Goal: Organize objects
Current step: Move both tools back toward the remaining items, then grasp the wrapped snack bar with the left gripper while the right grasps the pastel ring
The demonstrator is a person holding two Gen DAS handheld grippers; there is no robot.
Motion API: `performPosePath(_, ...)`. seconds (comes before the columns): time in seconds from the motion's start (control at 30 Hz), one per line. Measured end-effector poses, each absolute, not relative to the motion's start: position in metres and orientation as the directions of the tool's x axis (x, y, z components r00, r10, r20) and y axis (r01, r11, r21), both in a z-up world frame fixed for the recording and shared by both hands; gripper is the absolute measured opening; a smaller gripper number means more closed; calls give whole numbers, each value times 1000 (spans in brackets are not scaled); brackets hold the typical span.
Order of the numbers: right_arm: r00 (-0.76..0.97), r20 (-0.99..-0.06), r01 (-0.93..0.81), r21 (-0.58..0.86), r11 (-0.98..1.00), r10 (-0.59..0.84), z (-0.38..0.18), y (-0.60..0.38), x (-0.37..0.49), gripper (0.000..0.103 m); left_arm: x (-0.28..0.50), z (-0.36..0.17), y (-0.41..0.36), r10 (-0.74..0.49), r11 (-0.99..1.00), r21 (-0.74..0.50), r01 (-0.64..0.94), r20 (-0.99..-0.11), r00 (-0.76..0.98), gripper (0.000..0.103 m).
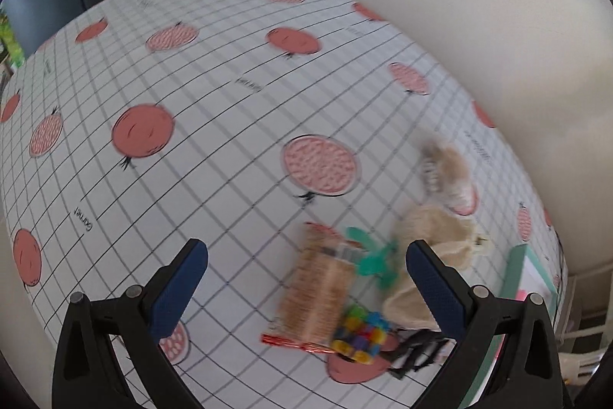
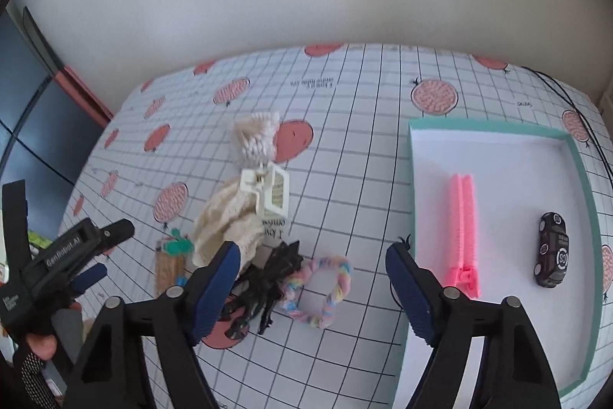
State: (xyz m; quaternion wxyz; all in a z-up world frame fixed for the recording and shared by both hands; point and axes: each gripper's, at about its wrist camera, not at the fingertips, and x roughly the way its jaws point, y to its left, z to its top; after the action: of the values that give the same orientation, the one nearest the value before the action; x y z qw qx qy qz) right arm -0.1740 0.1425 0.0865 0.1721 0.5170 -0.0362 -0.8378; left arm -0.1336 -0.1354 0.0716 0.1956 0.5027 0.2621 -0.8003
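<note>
A: How does the right tool stand?

B: Its jaws are spread wide with nothing between them. It hangs above the bench, whose cloth carries a grid and red fruit prints. Seen from the right wrist, a pastel braided ring lies between the two blue pads, at about 12 o'clock from the tool and close in.

A: And the left tool?

B: Also wide and empty. In its own view, which is blurred, a woven tan piece and a many-coloured cube lie between its fingers, with a green item just past them. In the right wrist view the left tool shows at 9 o'clock, held in a hand.

A: Where are the other things?

B: A black tangled item touches the ring's 9 o'clock side. Beyond it, toward 11 o'clock, a cream knitted cloth is bunched up with a white claw clip on its far end, and a fringed cream piece lies farther back.

A: And the tray?

B: The teal-edged tray sits at 2 o'clock. Inside it a pink zipper lies lengthwise, and a dark toy car rests well apart from it, nearer the 3 o'clock wall.
</note>
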Motion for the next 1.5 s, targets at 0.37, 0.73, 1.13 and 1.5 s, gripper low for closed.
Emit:
performPosePath(0.37, -310, -901, 241, 234, -942, -303, 60, 139, -176, 48, -134, 62, -127, -48, -784, -204, 586, -921, -386, 103)
performPosePath(0.73, -277, -923, 239, 205, -949, -269, 48, 138, -178, 33, -142, 52, -113, -32, -820, -186, 541, -929, -369, 95)
performPosePath(1.13, -235, -936, 229, 209, -951, -263, 33, 144, -185, 16, -147, 42, -102, -41, -849, -147, 508, -939, -341, 68)
performPosePath(1.5, -214, -942, 219, 212, -953, -259, 26, 150, -184, 13, -145, 32, -105, -47, -847, -124, 517, -951, -305, 50)
